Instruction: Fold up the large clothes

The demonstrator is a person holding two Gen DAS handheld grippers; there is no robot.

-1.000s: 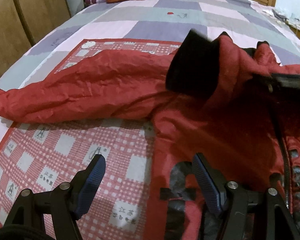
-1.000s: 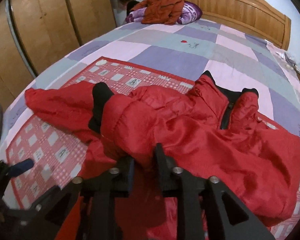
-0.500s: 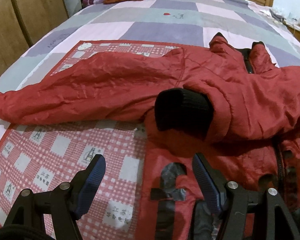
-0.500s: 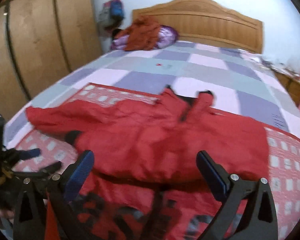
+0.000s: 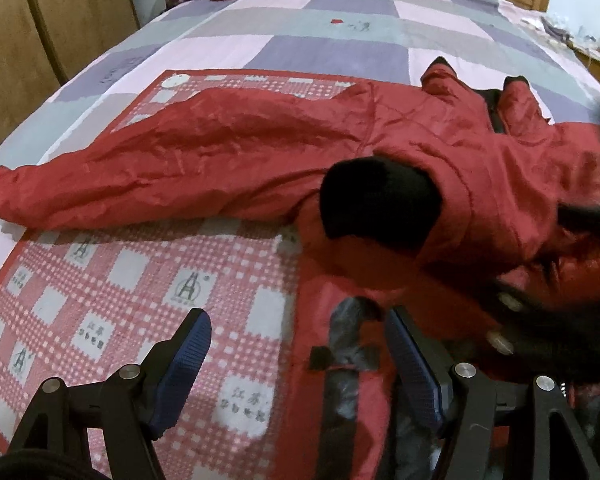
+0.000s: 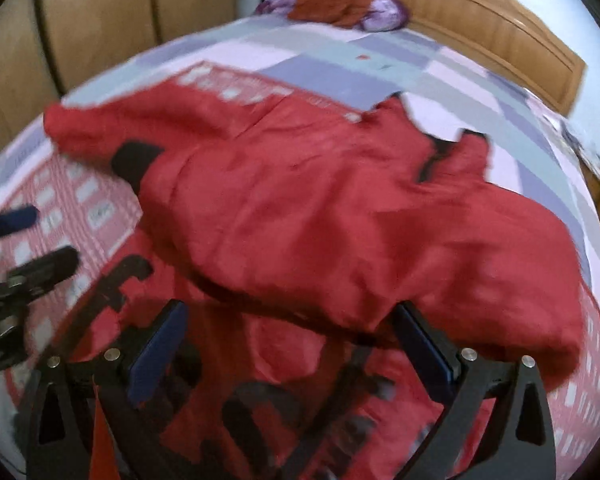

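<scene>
A bedroom, on a bed (image 5: 340,44) spread with a pastel patchwork sheet and a red-checked blanket (image 5: 112,280). Nearest the left claw (image 5: 298,364), fingers spread and pinching nothing, poised over the lower edge of a red padded jacket (image 5: 480,168), printed lining showing between the blue pads. Just beyond those fingertips, a black knit cuff (image 5: 376,208) on the sleeve (image 6: 300,240) folded across the jacket's front, apparently laid there to narrow the garment. Further left and ahead, the other sleeve (image 5: 172,160) stretched flat toward the bed's edge, not yet folded in. To the right, blurred, the right claw (image 6: 288,344), spread wide with nothing gripped, fingers straddling the folded sleeve's lower edge above the jacket's hem, seemingly just clear of the cloth. Collar (image 6: 444,156) beyond both claws, pointing toward the headboard (image 6: 500,28). Farthest off, a heap of clothes (image 6: 340,0) by the headboard and wooden wardrobe doors (image 5: 60,12) along the left.
</scene>
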